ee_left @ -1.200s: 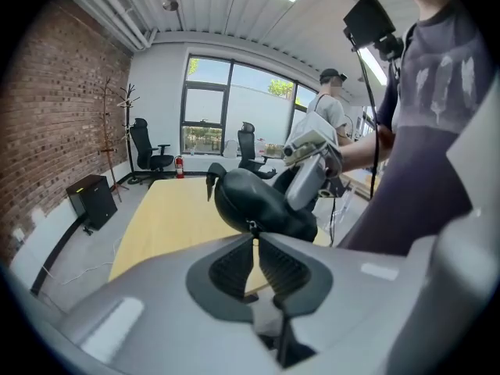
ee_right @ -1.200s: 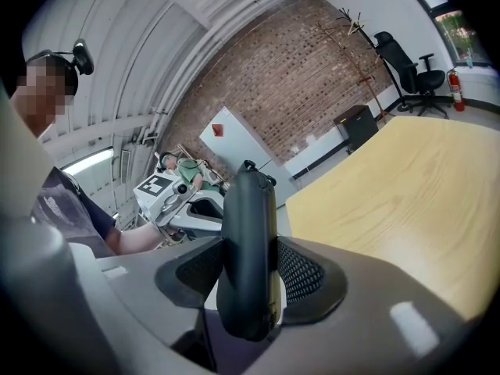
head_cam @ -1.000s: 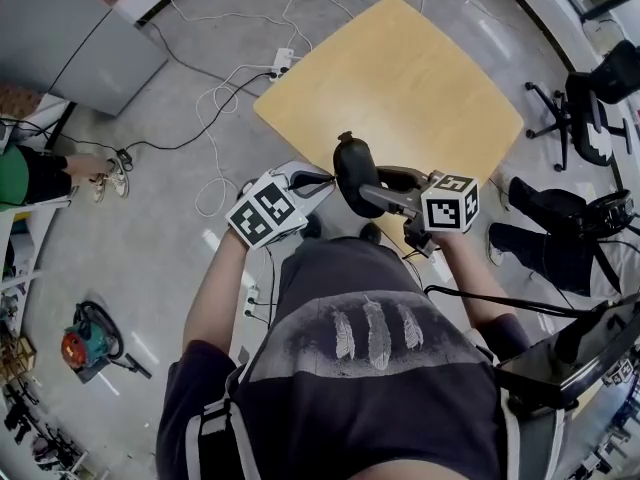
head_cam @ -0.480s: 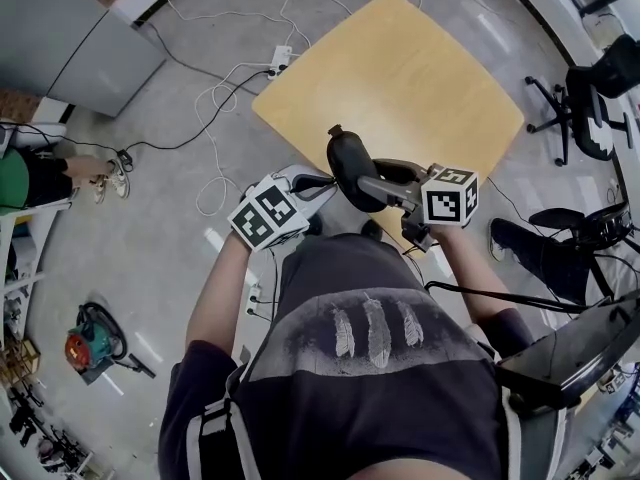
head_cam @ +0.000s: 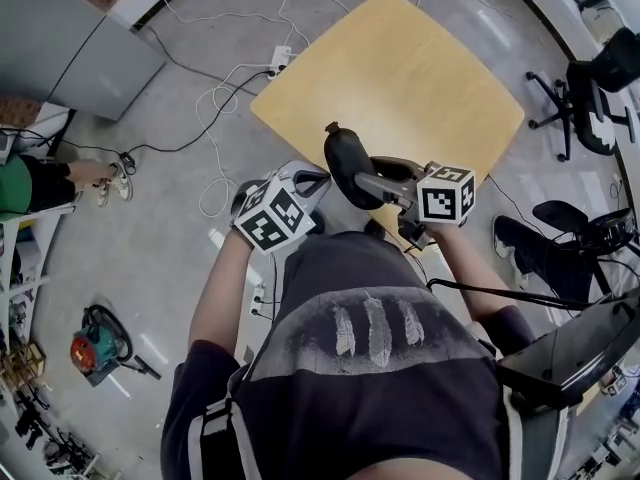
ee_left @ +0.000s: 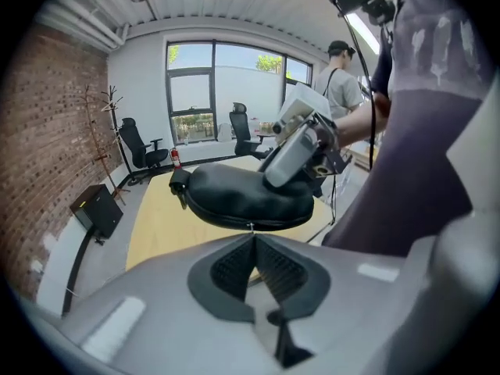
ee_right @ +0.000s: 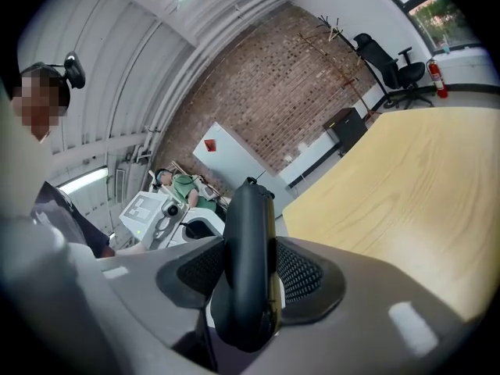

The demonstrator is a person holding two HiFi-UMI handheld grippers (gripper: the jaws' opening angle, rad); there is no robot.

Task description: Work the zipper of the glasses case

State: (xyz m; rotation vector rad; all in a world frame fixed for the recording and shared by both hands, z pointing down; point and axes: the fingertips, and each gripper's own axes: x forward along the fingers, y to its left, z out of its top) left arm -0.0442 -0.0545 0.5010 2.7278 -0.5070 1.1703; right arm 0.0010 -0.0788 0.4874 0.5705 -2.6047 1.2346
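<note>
The right claw point(ee_right: 248, 276) grips the black oval glasses case point(ee_right: 248, 233), held in the air above the near edge of the light wooden desk point(head_cam: 420, 78). The left claw point(ee_left: 252, 244) is closed, apparently pinching the small metal zipper pull point(ee_left: 250, 226). The next move calls for drawing the pull along the seam while the case is held steady.

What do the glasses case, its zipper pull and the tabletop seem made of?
Glasses case: probably faux leather or coated fabric; matte black, softly rounded.
Zipper pull: likely metal; tiny silvery glint.
Tabletop: wood or wood-look laminate; pale, smooth, faint grain.
</note>
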